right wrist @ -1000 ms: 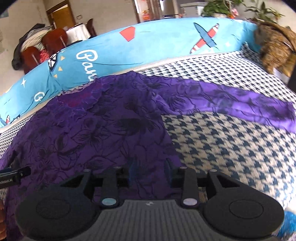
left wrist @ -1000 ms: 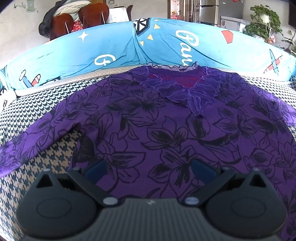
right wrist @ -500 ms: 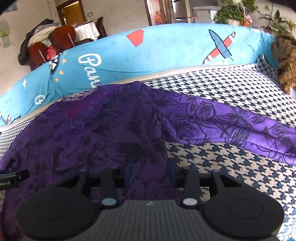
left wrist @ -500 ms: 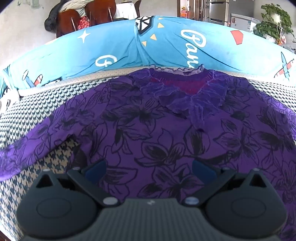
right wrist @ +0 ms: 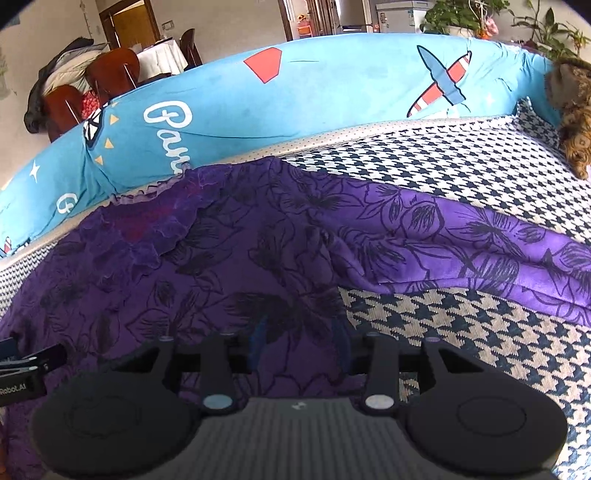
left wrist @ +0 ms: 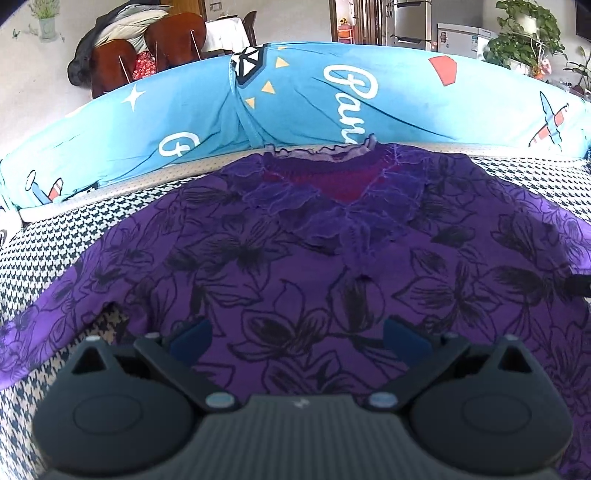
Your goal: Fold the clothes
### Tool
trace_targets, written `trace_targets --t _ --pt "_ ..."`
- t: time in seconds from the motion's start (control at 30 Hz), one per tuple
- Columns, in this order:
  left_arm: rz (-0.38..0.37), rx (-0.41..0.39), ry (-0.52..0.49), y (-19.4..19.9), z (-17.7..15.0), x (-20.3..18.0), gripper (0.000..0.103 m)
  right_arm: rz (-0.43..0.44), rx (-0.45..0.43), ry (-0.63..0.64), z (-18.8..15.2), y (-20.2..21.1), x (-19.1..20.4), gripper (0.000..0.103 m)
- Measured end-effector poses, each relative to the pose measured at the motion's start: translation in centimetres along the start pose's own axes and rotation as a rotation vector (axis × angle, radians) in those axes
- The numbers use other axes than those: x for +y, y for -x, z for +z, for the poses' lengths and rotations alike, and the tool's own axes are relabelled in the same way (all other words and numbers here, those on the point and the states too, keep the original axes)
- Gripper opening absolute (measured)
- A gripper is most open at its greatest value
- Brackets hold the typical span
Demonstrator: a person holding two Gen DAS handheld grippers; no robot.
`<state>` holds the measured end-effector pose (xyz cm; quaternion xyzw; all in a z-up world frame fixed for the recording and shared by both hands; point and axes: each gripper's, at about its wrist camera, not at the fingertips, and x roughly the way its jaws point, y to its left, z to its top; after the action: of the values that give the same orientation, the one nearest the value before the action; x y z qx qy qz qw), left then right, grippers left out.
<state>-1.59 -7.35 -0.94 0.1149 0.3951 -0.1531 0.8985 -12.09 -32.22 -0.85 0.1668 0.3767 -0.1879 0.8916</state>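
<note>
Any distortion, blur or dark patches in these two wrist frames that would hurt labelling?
Left wrist view: strong fisheye bowing of the blue cushion; purple blouse sharp, evenly daylit. Right wrist view: same bowing; blouse body is dimmer than its bright sleeve, and the right gripper pads blur into dark fabric.

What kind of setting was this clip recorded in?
Most likely a home living room: the purple floral blouse lies on a houndstooth-covered sofa seat with a blue printed backrest cover, and dining chairs and potted plants stand behind.
</note>
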Motion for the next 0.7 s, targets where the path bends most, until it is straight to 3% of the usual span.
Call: trace_targets --t 0.37,0.6,0.7 --pt "-0.011 -0.007 -0.008 -0.3 -0.2 -0.2 0.101 0.002 0.011 0.04 -0.2 -0.8 2.0 0.04" --pt "0.009 -0.03 0.032 -0.5 0.0 1.3 0.078 -0.086 -0.019 0.0 0.2 -0.7 0.0 0.039" --pt "0.019 -0.036 0.051 -0.6 0.2 2.0 0.066 -0.151 -0.043 -0.047 0.5 -0.4 -1.9 0.032"
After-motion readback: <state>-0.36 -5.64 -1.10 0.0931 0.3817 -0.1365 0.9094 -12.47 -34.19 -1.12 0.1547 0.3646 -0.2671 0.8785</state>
